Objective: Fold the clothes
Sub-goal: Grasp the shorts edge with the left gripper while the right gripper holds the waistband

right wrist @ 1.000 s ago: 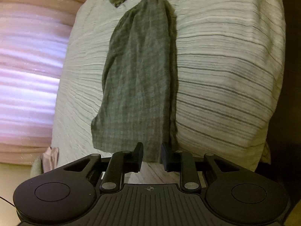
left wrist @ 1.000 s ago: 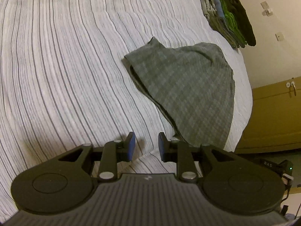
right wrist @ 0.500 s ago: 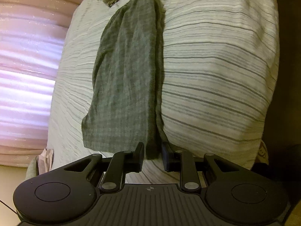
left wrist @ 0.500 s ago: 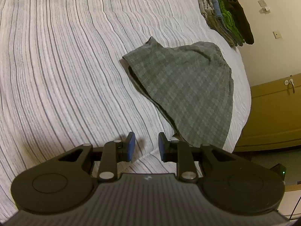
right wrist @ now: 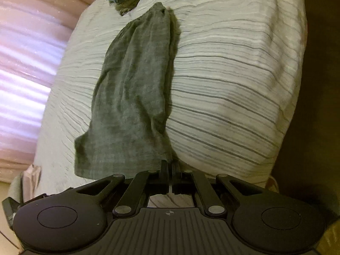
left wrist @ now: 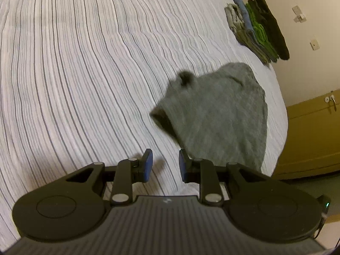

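At the bottom of the right wrist view the right gripper (right wrist: 169, 170) was clenched on the near corner of the grey, faintly checked woven garment (right wrist: 136, 97), which stretched from the jaws up the middle of the frame. At the bottom of the left wrist view the left gripper (left wrist: 163, 165) was released, its jaws opening over bare cover, the garment (left wrist: 221, 114) lying just right of its blue-padded fingers (left wrist: 147, 165). Everything rested on the white bedcover with thin grey stripes (left wrist: 85, 74). Farther off, upper right, lay a stack of folded clothes in grey, blue, green and black (left wrist: 258, 26); beyond it were a cream wall (left wrist: 308, 68) and a mustard wooden cabinet (left wrist: 312, 136).
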Tool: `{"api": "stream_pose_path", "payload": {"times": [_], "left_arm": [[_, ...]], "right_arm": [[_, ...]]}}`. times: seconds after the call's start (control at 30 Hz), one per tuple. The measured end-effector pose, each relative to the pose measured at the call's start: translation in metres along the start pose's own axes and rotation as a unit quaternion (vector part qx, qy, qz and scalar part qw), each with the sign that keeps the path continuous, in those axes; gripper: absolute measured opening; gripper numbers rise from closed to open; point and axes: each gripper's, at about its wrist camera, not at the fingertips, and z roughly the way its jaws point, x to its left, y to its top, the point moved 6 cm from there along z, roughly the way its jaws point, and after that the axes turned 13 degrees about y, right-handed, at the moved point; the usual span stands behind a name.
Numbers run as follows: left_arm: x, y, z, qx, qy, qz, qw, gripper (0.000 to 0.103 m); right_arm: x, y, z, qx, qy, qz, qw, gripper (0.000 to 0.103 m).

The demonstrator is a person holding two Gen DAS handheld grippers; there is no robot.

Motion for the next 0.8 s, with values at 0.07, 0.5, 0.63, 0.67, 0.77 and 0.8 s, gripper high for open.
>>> {"api": "stream_pose_path", "payload": {"times": [0.07, 0.5, 0.63, 0.67, 0.77, 0.8], "left_arm": [[-0.002, 0.010, 0.002, -0.014, 0.001, 0.007, 0.9999, 0.028], [-0.031, 0.033, 0.030, -0.036, 0.011, 0.144, 0.9888, 0.000], [-0.035, 0.027, 0.023, -0.030, -0.039, 0.128, 0.9906, 0.000], [-0.028, 0.028, 0.026, -0.027, -0.036, 0.100, 0.9940, 0.000], [-0.008, 0.031, 0.032, -0.022, -0.021, 0.034, 0.9990, 0.000], [-0.004, 0.032, 0.033, -0.025, -0.011, 0.032, 0.9991, 0.000]], "right_arm": [[0.000, 0.000, 0.003, 0.002, 0.008, 0.015, 1.000, 0.001], [-0.003, 0.001, 0.002, 0.003, 0.018, 0.042, 0.999, 0.012], [-0.004, 0.001, -0.002, -0.001, 0.018, 0.037, 0.999, 0.011], [-0.005, 0.000, -0.001, -0.001, 0.017, 0.038, 0.999, 0.011], [-0.006, 0.000, 0.001, 0.000, 0.018, 0.043, 0.999, 0.012], [-0.005, -0.001, 0.001, 0.002, 0.019, 0.042, 0.999, 0.012]]}}
